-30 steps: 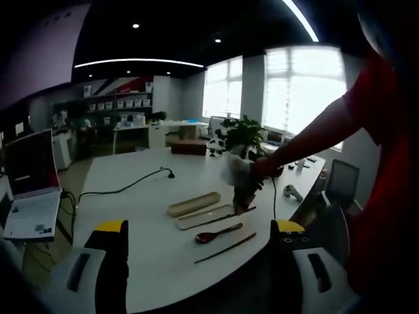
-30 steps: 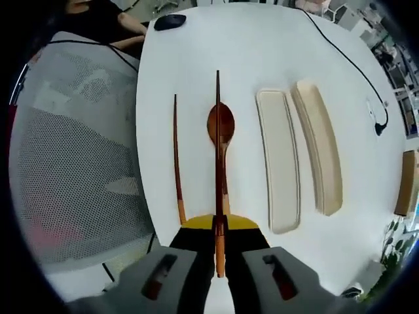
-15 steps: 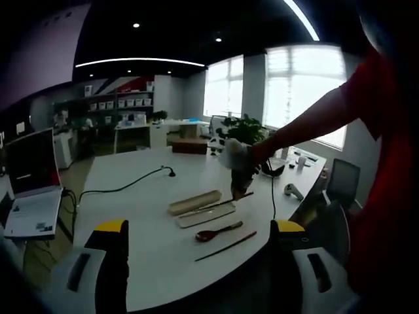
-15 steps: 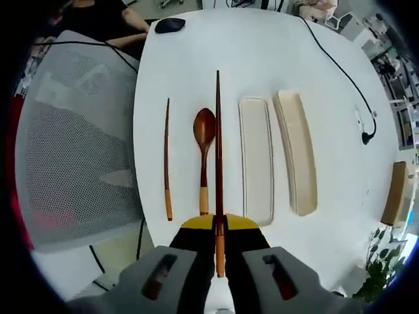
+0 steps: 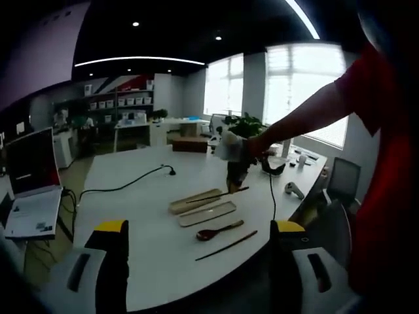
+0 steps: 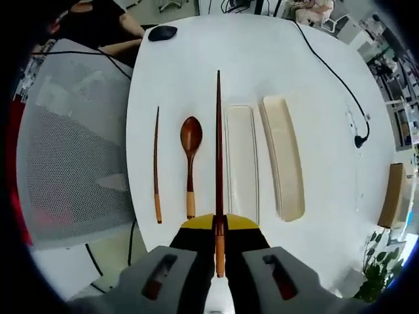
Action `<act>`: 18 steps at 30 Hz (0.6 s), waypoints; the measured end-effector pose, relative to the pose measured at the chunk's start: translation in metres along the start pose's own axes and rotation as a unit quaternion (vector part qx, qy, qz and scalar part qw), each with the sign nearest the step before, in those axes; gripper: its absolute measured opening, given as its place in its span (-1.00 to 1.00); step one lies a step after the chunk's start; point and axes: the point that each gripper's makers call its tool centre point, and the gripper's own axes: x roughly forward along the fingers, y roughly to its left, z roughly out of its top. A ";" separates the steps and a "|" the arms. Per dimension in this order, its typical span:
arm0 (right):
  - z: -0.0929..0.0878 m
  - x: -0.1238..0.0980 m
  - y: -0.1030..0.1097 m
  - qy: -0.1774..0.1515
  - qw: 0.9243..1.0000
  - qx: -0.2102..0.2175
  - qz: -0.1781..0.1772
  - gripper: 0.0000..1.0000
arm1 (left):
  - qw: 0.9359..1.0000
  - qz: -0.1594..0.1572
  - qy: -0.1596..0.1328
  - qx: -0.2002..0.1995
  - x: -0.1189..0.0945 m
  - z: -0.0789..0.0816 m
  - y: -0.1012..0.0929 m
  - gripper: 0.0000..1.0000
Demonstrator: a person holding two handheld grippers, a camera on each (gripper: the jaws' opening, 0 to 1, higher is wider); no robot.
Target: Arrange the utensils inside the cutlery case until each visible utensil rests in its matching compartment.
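Dark reddish wood with a paler handle end, the held chopstick [image 6: 218, 163] is long, thin and straight, pinched at its pale end between the closed jaws of the right gripper [image 6: 218, 252] and running straight ahead above the white table [image 6: 275, 59]. Below it on the table lie, side by side, a second chopstick [image 6: 156, 167] of the same look, a wooden spoon [image 6: 190, 160] with a dark oval bowl and pale handle tip, a shallow cream case tray [image 6: 242, 163] and, beside that, a cream case lid [image 6: 283, 157]. A black cable [image 6: 330, 69] crosses the far part of the table. In the left gripper view, the left gripper [image 5: 200, 229] is spread wide with nothing between its jaws, well back from the case.
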 end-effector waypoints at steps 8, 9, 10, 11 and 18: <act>0.007 -0.001 -0.022 -0.005 1.000 0.003 -0.007 -1.00 | 1.000 0.000 0.012 -0.004 0.002 -0.005 0.001 0.82; 0.008 0.000 -0.024 -0.004 1.000 0.003 -0.008 -1.00 | 1.000 0.000 0.014 -0.005 0.003 -0.006 0.001 0.82; 0.008 0.001 -0.028 -0.004 1.000 0.000 -0.011 -1.00 | 1.000 0.000 0.015 -0.004 0.003 -0.006 0.001 0.82; 0.009 0.002 -0.030 -0.004 1.000 -0.002 -0.012 -1.00 | 1.000 0.000 0.016 -0.003 0.003 -0.006 0.001 0.82; 0.013 0.009 -0.058 -0.010 1.000 0.010 -0.015 -1.00 | 1.000 0.006 0.019 -0.007 0.004 -0.004 0.005 0.82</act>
